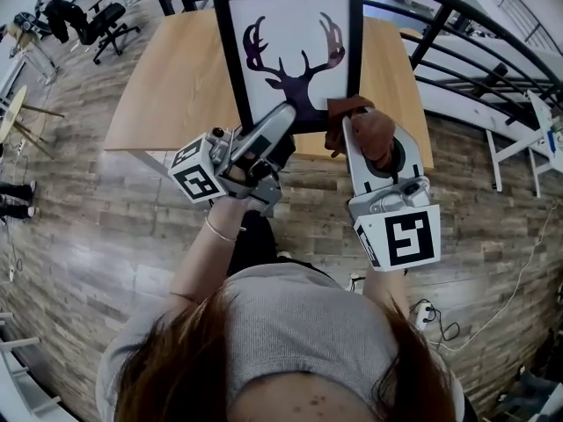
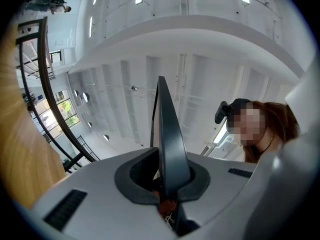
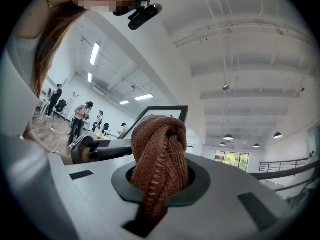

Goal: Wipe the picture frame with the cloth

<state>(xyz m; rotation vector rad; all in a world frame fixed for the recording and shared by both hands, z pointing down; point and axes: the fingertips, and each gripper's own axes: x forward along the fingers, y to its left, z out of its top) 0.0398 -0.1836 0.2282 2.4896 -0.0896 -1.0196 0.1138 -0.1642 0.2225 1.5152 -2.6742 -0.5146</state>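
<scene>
A brown cloth (image 1: pixel 356 117) is clamped in the fingers of the right gripper (image 1: pixel 362 143), at the lower right corner of the picture frame (image 1: pixel 227 51). The frame's bottom edge is pinched by the fingers of the left gripper (image 1: pixel 283 120), and it is held upright over the bench (image 1: pixel 167 86).

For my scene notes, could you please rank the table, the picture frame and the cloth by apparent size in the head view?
1. table
2. picture frame, which is held nearer the camera, so it looks enlarged
3. cloth, clearly the smallest
</scene>
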